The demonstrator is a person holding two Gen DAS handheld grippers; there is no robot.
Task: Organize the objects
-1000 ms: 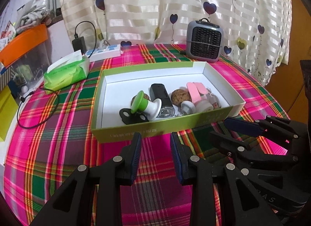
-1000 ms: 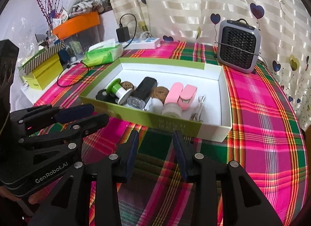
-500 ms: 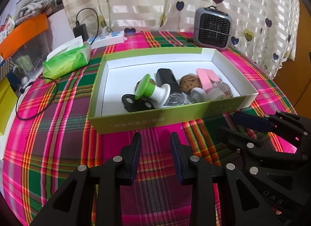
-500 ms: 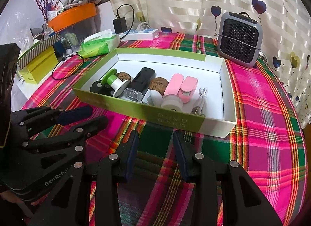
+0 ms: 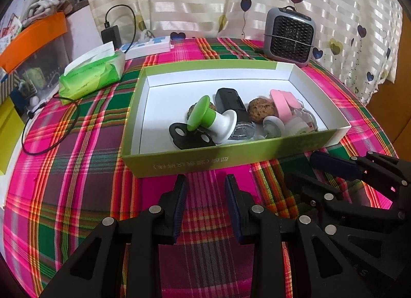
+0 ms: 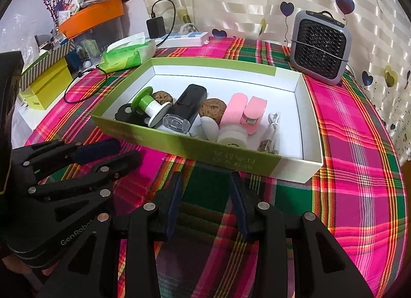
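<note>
Box (image 5: 231,162) of small items near table's middle, just beyond both grippers; left gripper (image 5: 205,190) opening, empty; right gripper (image 6: 205,187) open, empty.

Black grippers (image 5: 205,190), blue-padded jaws, silver screws

Brightness: even indoor light, colours strongly saturated.
Source: diffuse glow through the striped curtain (image 5: 257,2) far ahead of the jaws.
Glare: sheen on the curtain bands; the white box (image 6: 305,128) interior ahead of the jaws is bright.
Shadows: soft, short, under the box's near wall just beyond the jaw tips.
Distortion: strong fisheye bending, black vignette at the corners.
Focus: sharp centre, softer at the edges.
</note>
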